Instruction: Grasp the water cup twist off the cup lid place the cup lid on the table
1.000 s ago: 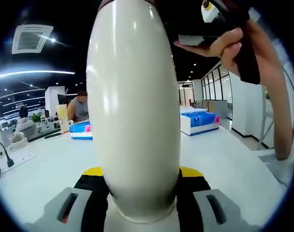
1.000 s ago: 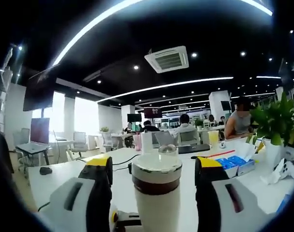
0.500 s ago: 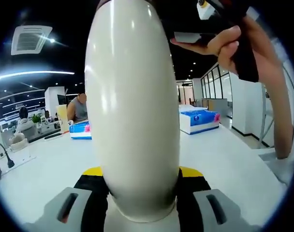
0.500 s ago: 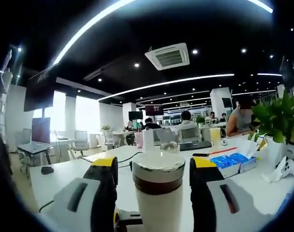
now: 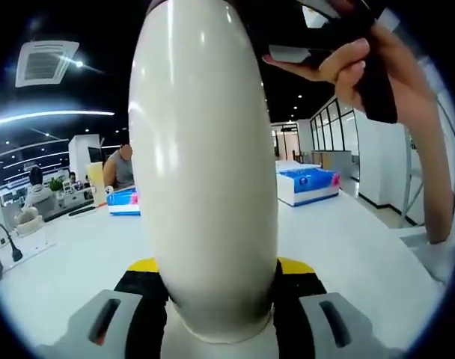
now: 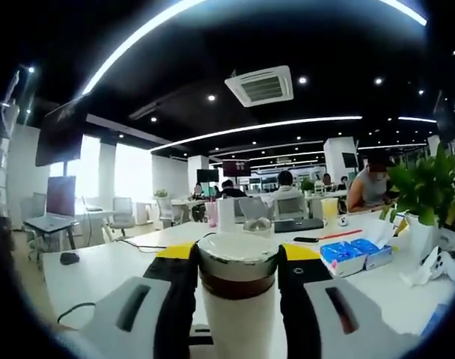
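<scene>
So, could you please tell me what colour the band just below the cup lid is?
Dark brown, between the silvery cup lid and the cream water cup body; clearest in the right gripper view.

Legible text: none found.
Print on the blue rectangular cardboard boxes (image 5: 310, 185) is too blurred (both views checked).

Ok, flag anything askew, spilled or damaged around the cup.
Nothing stands out. The water cup sits upright in the left gripper, its cup lid level and seated between the right gripper jaws; no spill on the table.

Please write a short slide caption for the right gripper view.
Right tongs closed around the lid of the cream water cup above a white table.
</scene>
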`<state>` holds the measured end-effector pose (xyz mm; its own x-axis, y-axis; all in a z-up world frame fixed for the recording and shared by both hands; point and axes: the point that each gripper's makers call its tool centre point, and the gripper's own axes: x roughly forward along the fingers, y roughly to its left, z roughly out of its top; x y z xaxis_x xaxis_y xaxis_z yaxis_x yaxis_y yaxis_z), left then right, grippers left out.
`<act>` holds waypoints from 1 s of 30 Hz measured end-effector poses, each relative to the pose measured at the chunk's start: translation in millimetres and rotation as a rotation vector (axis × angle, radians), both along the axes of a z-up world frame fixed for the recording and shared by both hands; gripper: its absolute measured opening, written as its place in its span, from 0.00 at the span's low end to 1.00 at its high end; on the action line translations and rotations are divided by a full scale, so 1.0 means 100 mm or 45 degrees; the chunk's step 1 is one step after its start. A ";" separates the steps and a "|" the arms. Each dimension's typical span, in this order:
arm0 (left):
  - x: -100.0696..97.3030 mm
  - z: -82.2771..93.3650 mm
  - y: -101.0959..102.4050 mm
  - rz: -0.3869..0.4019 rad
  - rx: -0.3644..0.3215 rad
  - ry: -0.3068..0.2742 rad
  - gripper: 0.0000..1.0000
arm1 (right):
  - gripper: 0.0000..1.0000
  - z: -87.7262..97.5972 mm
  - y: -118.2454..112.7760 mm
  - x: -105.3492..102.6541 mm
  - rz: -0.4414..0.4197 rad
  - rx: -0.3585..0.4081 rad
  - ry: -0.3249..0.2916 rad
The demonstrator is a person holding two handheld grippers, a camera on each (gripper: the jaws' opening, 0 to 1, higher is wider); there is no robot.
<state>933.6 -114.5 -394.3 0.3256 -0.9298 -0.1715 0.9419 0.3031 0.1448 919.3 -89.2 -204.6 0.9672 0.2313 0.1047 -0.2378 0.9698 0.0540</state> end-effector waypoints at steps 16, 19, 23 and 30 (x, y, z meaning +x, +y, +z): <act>0.00 -0.01 0.00 0.001 0.001 0.017 0.56 | 0.44 0.01 0.07 -0.03 0.094 -0.155 -0.059; 0.00 -0.01 0.00 0.001 0.002 0.018 0.56 | 0.44 0.01 0.07 -0.04 0.113 -0.154 -0.063; 0.00 -0.01 0.00 0.001 0.003 0.017 0.56 | 0.44 0.01 0.07 -0.04 0.151 -0.145 -0.061; 0.00 -0.01 0.00 0.001 0.005 0.018 0.56 | 0.44 0.01 0.07 -0.04 0.208 -0.147 -0.046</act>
<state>933.1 -114.4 -395.7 0.3241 -0.9287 -0.1800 0.9436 0.3035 0.1325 915.4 -82.3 -204.0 0.9119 0.3974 0.1028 -0.3924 0.9174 -0.0665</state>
